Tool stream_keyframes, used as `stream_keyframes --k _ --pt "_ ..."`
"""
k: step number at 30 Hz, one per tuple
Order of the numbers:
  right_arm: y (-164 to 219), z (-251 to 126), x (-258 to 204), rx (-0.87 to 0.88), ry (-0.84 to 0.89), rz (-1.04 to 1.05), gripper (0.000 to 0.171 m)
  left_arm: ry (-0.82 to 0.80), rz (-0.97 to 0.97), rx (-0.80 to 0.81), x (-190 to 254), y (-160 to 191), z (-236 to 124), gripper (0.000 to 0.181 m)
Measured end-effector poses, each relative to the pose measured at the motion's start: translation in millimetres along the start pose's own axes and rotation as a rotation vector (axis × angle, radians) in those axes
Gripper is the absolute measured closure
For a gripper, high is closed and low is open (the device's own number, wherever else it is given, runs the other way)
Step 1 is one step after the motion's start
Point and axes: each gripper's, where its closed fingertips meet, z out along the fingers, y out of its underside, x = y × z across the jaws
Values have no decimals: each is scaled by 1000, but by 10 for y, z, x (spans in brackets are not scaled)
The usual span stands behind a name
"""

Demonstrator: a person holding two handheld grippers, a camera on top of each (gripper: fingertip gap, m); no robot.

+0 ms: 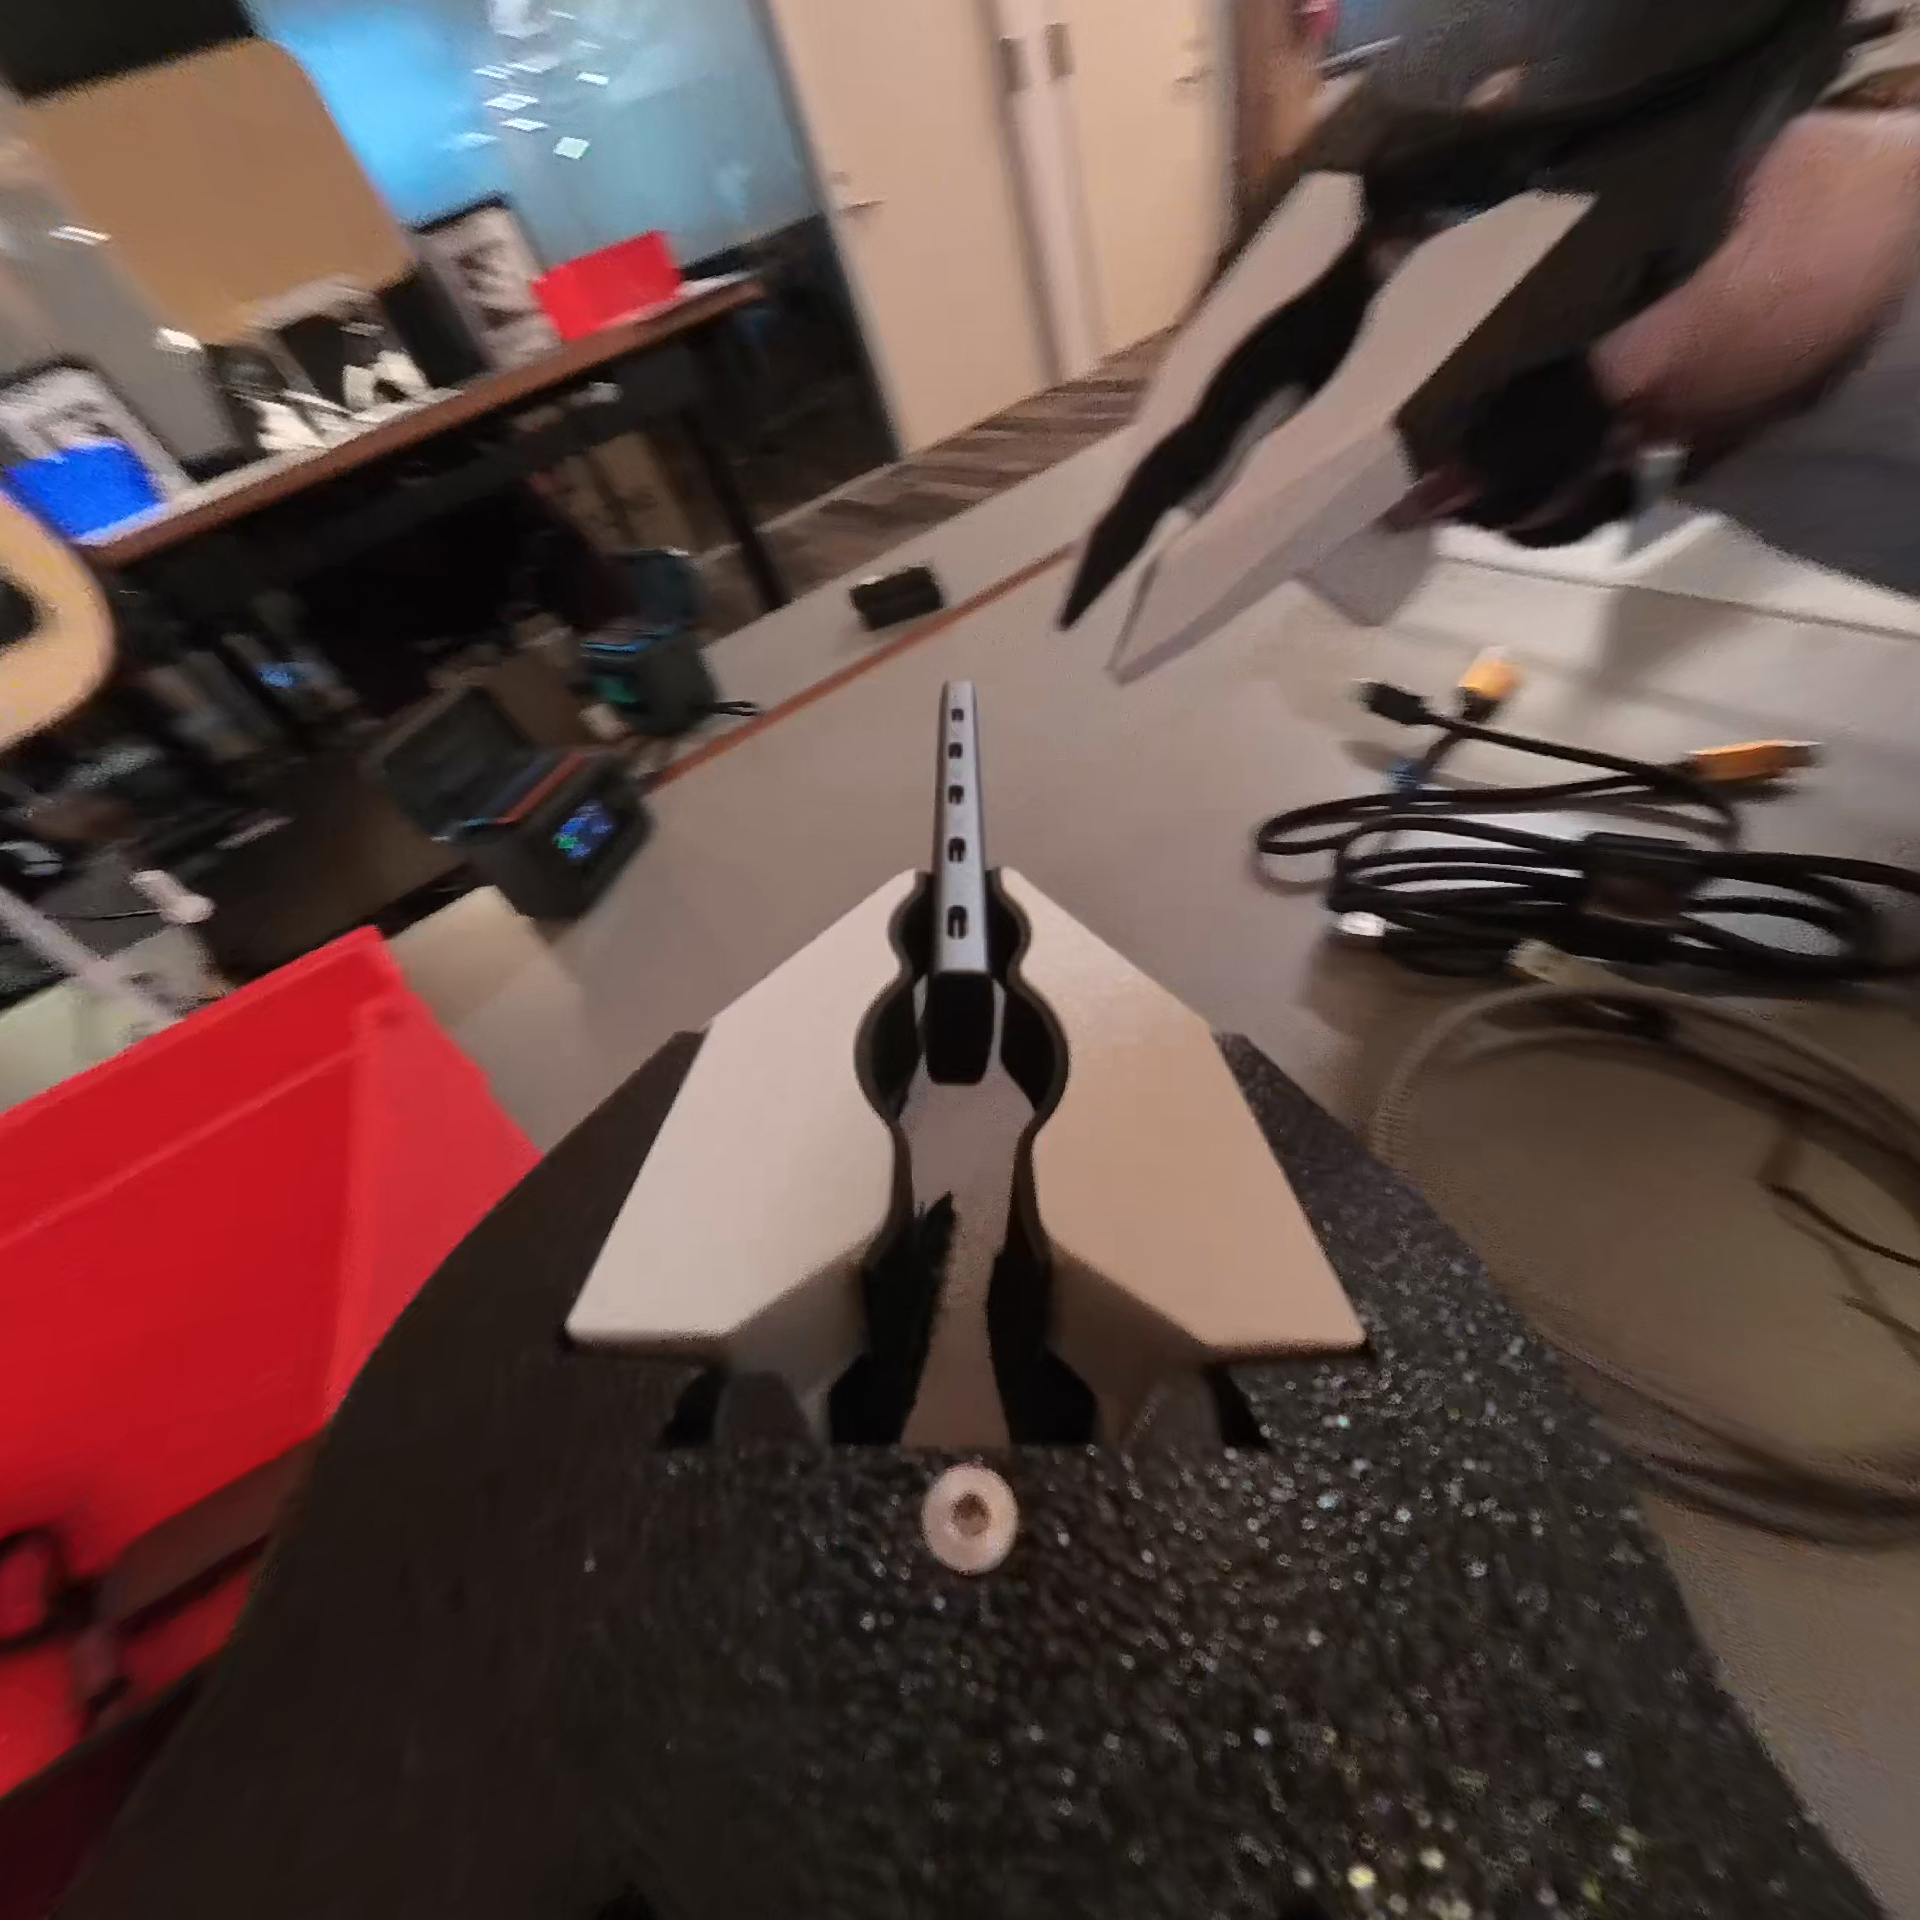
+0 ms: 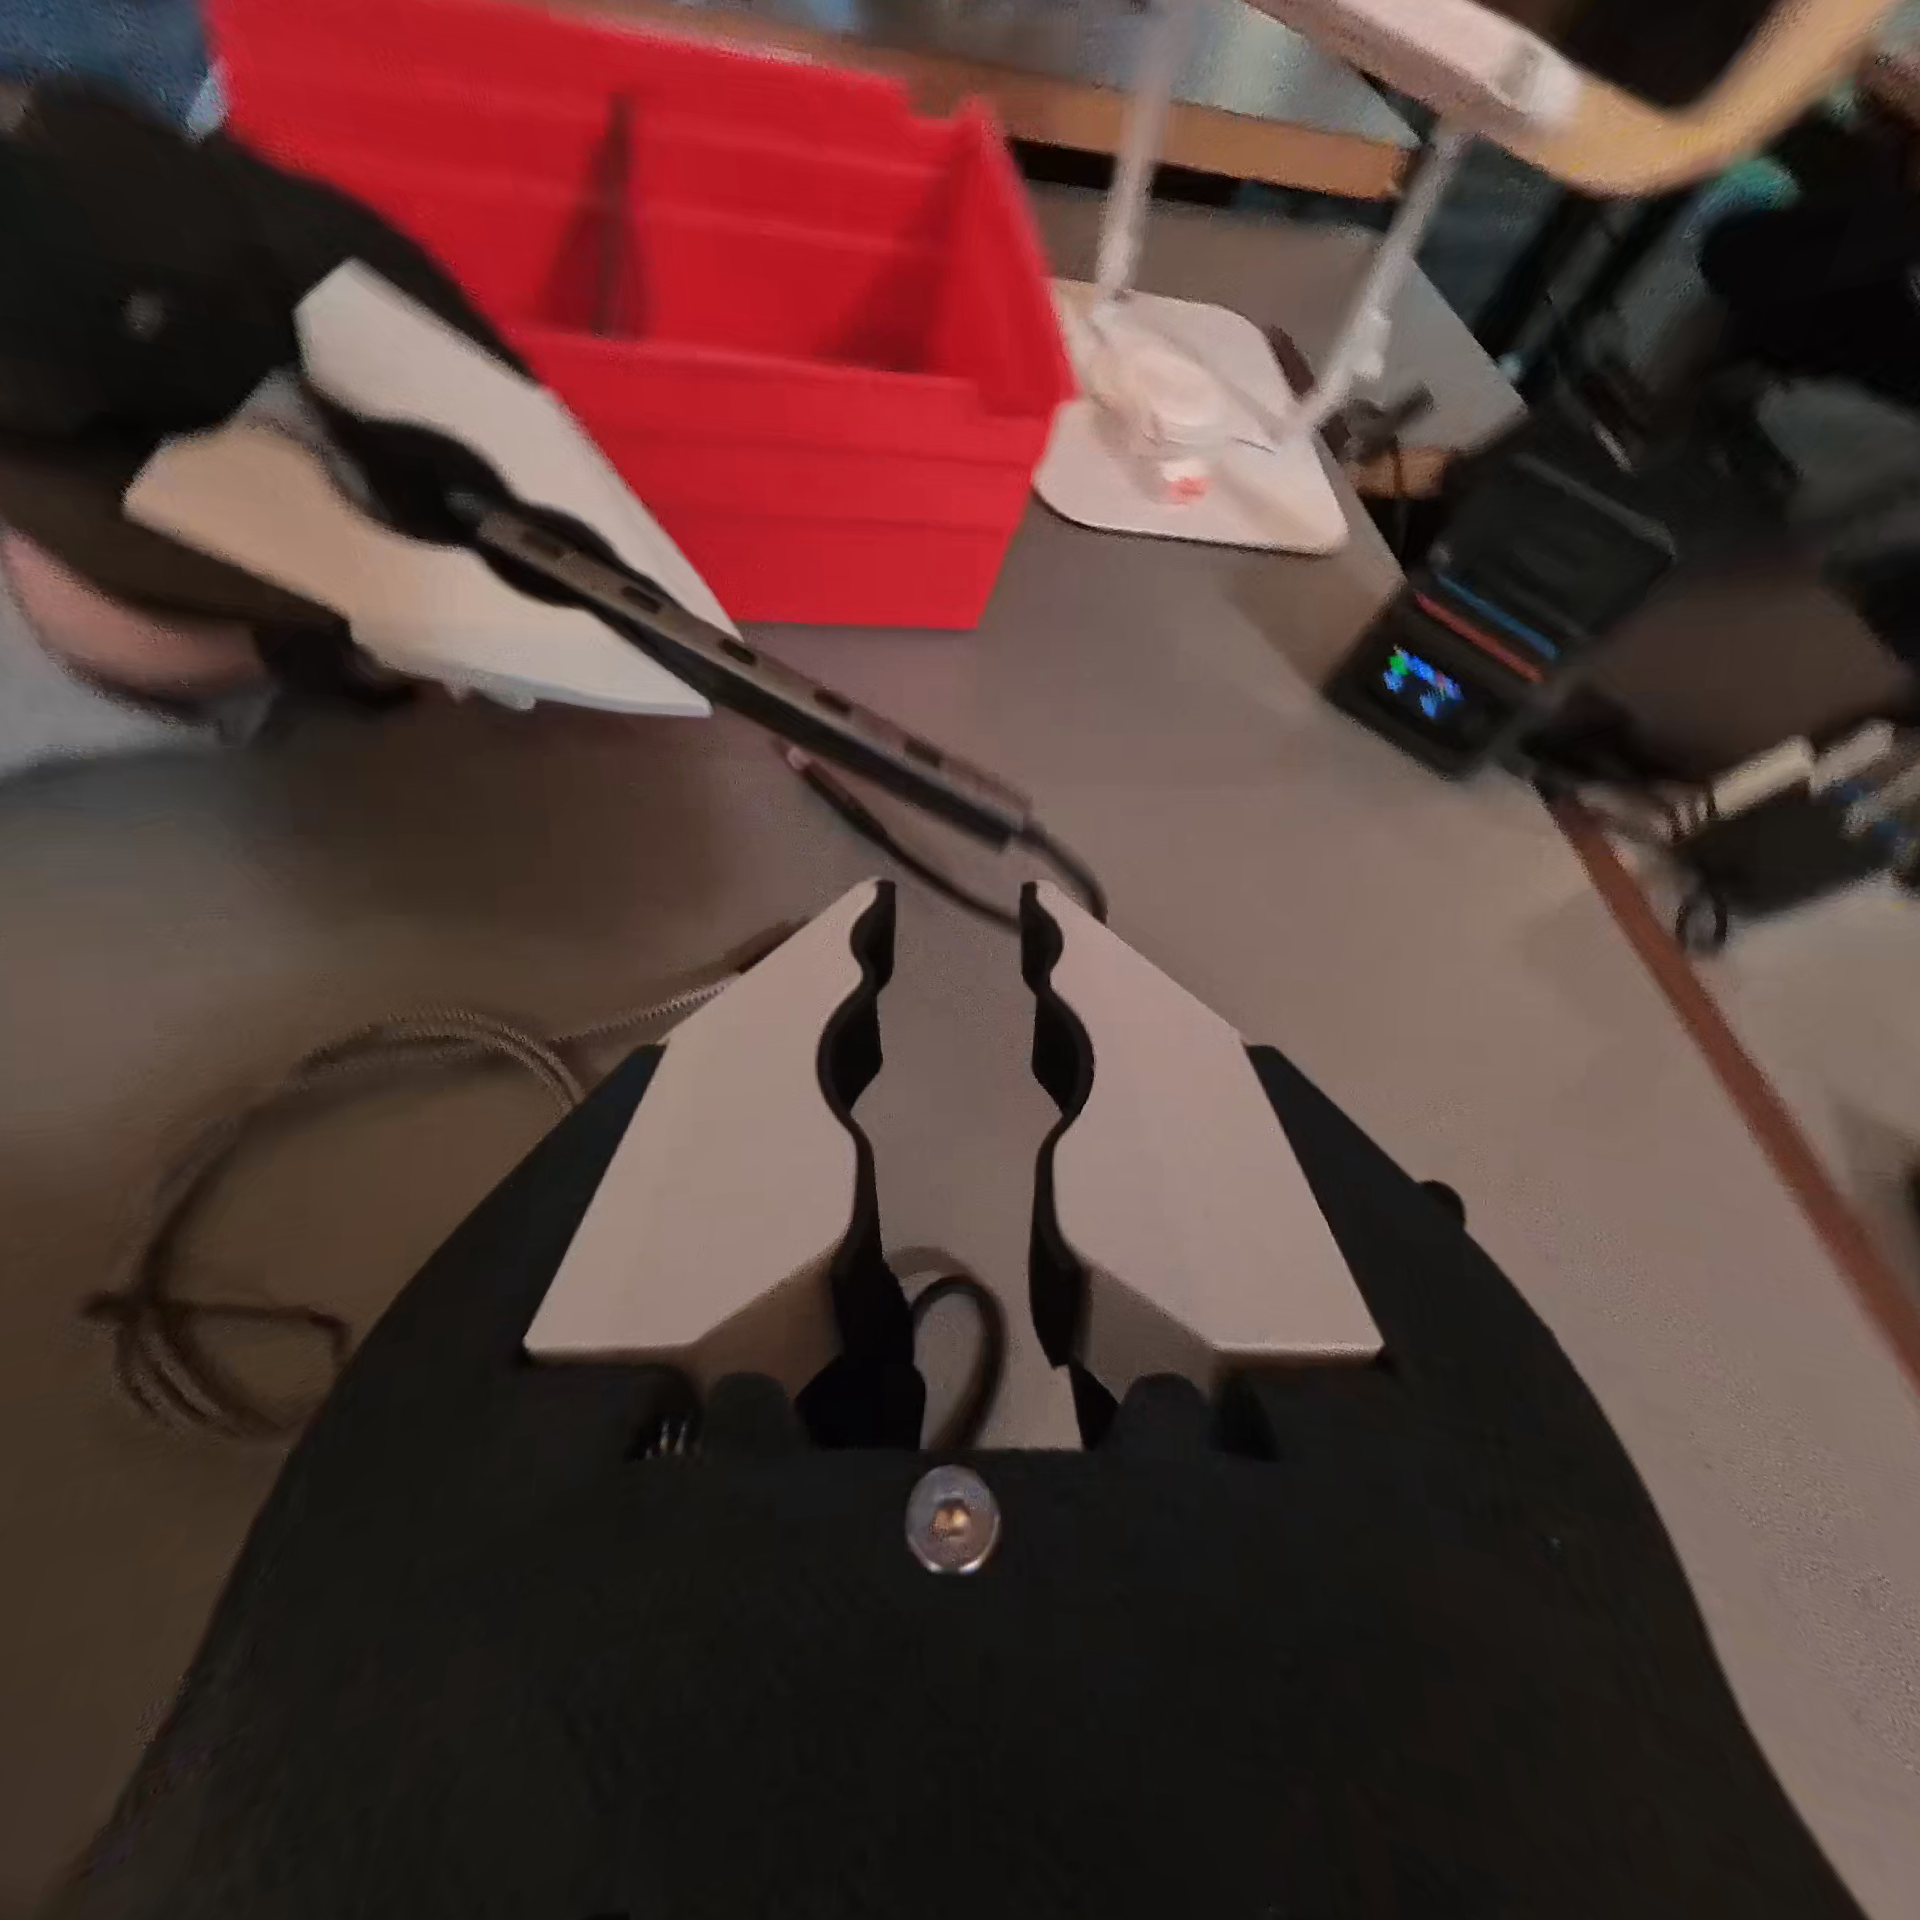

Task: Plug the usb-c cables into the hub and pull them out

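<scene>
A: What lies on the grey desk (image 1: 1091,748)?
B: A red bin (image 2: 790,416), a coil of black cables (image 1: 1579,883) with orange plugs, a grey braided cable (image 2: 343,1101), and a white stand base (image 2: 1195,436).

Beside me: red compartment bin (image 2: 790,343), upper centre; white lamp base (image 2: 1195,436) to its right on the grey surface (image 2: 1299,935); small black device with lit screen (image 2: 1455,675), right edge.

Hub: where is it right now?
The hub is clamped edge-up in the left claw, held above the table, with the red bin to its left and the cables to its right.
</scene>
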Motion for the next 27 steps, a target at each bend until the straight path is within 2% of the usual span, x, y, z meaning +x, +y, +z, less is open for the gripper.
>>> stream_keyframes --k 1,5,10,17,19,22,27 --pt "39 -12 -5 -5 13 96 146 -44 22 3 -41 12 16 174" --pt "318 200 -382 -110 -44 396 146 -141 133 2 -118 47 64 174" --pt "727 601 -653 -344 -7 472 143 -162 135 28 -135 73 33 173" --pt "714 741 -684 -421 150 323 150 -161 99 51 -174 74 -42 173" --pt "695 767 -737 -425 151 258 164 -152 88 50 -169 84 -46 174" --pt "697 751 -752 -422 147 187 169 -132 78 43 -149 109 -57 174" --pt "581 478 -545 -320 329 -128 169 -82 58 -4 -104 204 -48 173"
